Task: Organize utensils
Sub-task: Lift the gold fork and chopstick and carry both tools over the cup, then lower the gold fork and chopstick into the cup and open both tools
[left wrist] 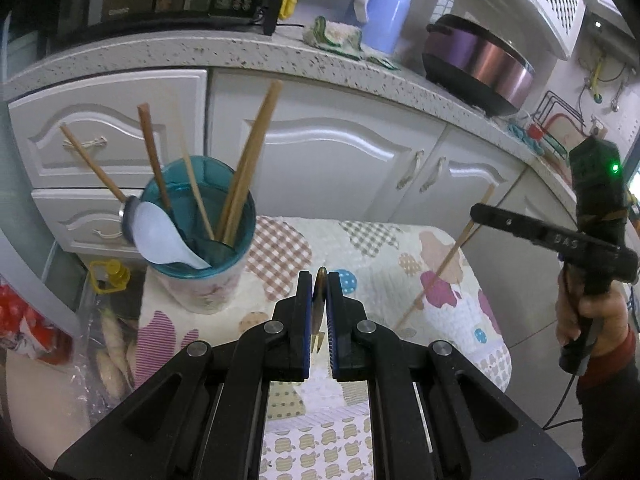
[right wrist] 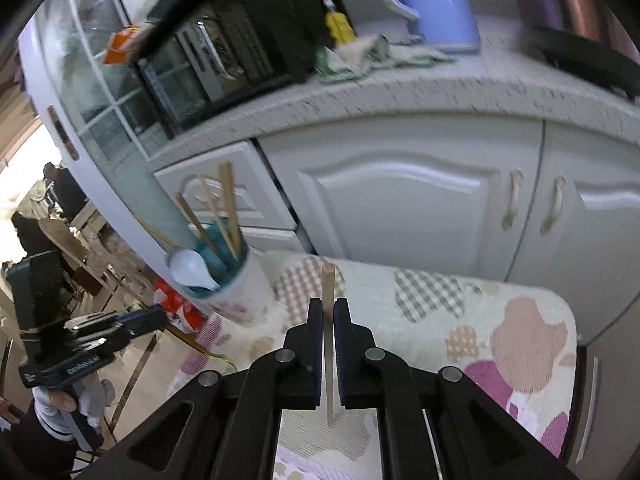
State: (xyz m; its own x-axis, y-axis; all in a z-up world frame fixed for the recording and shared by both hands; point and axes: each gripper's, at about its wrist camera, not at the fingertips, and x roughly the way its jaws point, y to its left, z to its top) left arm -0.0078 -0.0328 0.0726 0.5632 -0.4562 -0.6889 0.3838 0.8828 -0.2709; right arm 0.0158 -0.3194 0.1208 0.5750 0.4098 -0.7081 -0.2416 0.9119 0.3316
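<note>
Chopsticks: each gripper clamps one, left (left wrist: 319,300), right (right wrist: 328,320). I'd tilt tips down, drop into cup (left wrist: 200,264) gently.

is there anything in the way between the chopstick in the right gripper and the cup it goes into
No separate obstacle shows. The right gripper is shut on a chopstick, and only bare patterned cloth lies between it and the cup. The cup's mouth is crowded with chopsticks and a white spoon.
</note>
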